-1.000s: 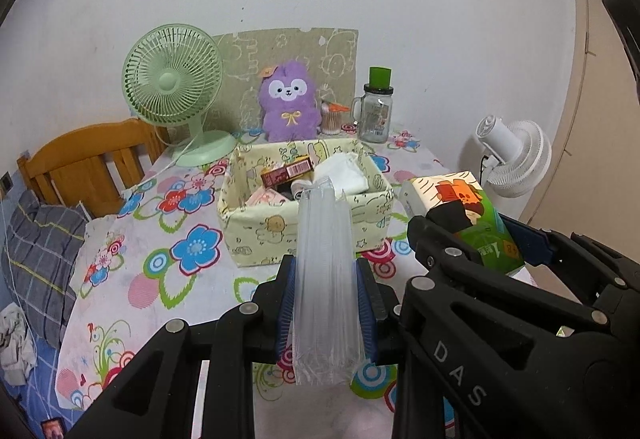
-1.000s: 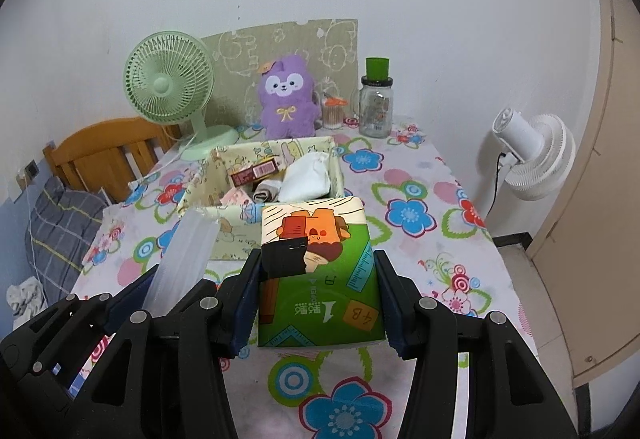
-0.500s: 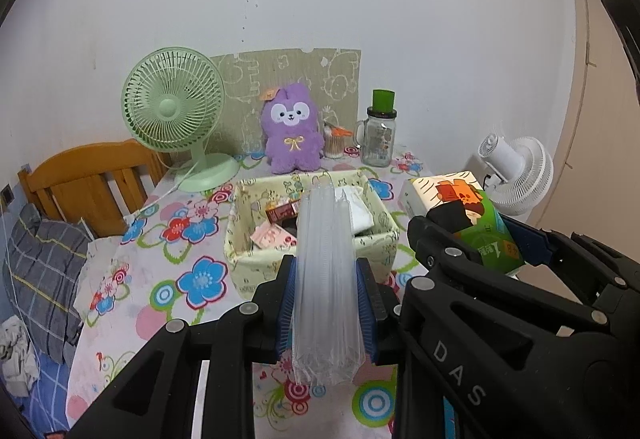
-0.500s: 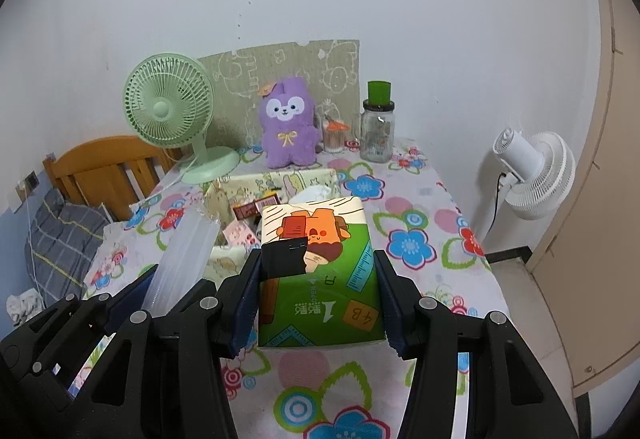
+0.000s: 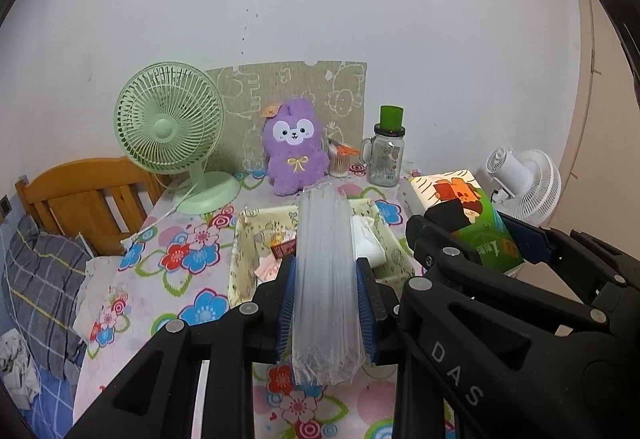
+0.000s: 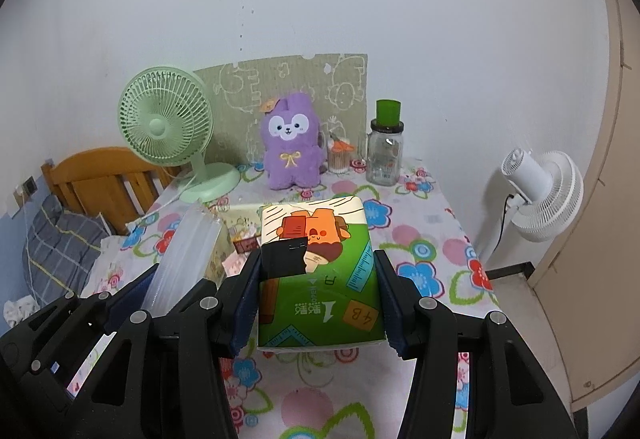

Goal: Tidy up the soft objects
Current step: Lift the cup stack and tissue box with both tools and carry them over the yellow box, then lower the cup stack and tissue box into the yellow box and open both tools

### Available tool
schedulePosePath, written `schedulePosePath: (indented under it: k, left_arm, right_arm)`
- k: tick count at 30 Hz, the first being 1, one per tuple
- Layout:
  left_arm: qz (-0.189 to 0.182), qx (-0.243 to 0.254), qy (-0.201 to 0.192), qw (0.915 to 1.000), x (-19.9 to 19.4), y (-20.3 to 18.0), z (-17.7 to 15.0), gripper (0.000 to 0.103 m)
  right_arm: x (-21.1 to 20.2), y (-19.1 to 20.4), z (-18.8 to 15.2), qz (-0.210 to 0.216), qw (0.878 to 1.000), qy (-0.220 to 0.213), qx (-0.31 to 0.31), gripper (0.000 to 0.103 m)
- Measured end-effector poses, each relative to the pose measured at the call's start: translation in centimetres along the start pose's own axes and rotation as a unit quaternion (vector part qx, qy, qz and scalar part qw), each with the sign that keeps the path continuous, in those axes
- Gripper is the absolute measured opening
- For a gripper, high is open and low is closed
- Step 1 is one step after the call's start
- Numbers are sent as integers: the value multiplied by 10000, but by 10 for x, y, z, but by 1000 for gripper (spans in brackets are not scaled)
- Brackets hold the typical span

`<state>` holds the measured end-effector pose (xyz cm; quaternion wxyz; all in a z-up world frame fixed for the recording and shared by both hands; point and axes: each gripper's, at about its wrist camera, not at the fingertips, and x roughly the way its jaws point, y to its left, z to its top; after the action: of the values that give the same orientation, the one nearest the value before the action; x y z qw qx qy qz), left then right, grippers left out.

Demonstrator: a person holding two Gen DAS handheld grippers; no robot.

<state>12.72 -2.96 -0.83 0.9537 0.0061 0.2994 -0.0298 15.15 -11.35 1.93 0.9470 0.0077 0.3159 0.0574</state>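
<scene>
My left gripper (image 5: 326, 299) is shut on a clear plastic sleeve of stacked cups (image 5: 325, 279), held above the table; the sleeve also shows in the right wrist view (image 6: 180, 255). My right gripper (image 6: 316, 303) is shut on a green and orange tissue pack (image 6: 318, 271), also seen in the left wrist view (image 5: 468, 215). Below and ahead sits a pale yellow fabric basket (image 5: 242, 263) holding a white cloth (image 5: 368, 239) and small packets. A purple plush rabbit (image 6: 290, 141) stands at the back of the table.
A green desk fan (image 5: 170, 127) stands back left and a glass jar with a green lid (image 5: 388, 151) back right. A white fan (image 6: 540, 191) stands beyond the table's right edge. A wooden headboard (image 5: 88, 199) and bedding lie left. The flowered tablecloth (image 6: 432, 239) covers the table.
Both grippers have risen and pulled back from the basket with their loads still held. The basket now looks smaller and lower in both views.
</scene>
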Motion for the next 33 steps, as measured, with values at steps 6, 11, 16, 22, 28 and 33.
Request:
schedulePosePath:
  k: [6, 11, 16, 22, 28, 33]
  left_arm:
    - [-12, -24, -32, 10000, 17, 3, 14, 29]
    - [-10, -24, -31, 10000, 29, 5, 22, 29]
    - [-46, -49, -29, 10000, 45, 10, 29, 29]
    - [-72, -80, 3, 9999, 63, 16, 36, 30]
    - [-101, -133, 51, 9998, 85, 20, 42, 31]
    - [-137, -97, 159, 9997, 103, 21, 43, 37]
  right_arm:
    - [16, 0, 13, -3, 10000, -10, 6, 56]
    - [31, 1, 24, -23, 10000, -23, -55, 56]
    - [47, 3, 31, -50, 10000, -13, -71, 56]
    - [70, 5, 41, -129, 9999, 34, -42, 56]
    - [91, 5, 47, -217, 9997, 107, -82, 56]
    - [111, 0, 46, -232, 9994, 263, -26, 56]
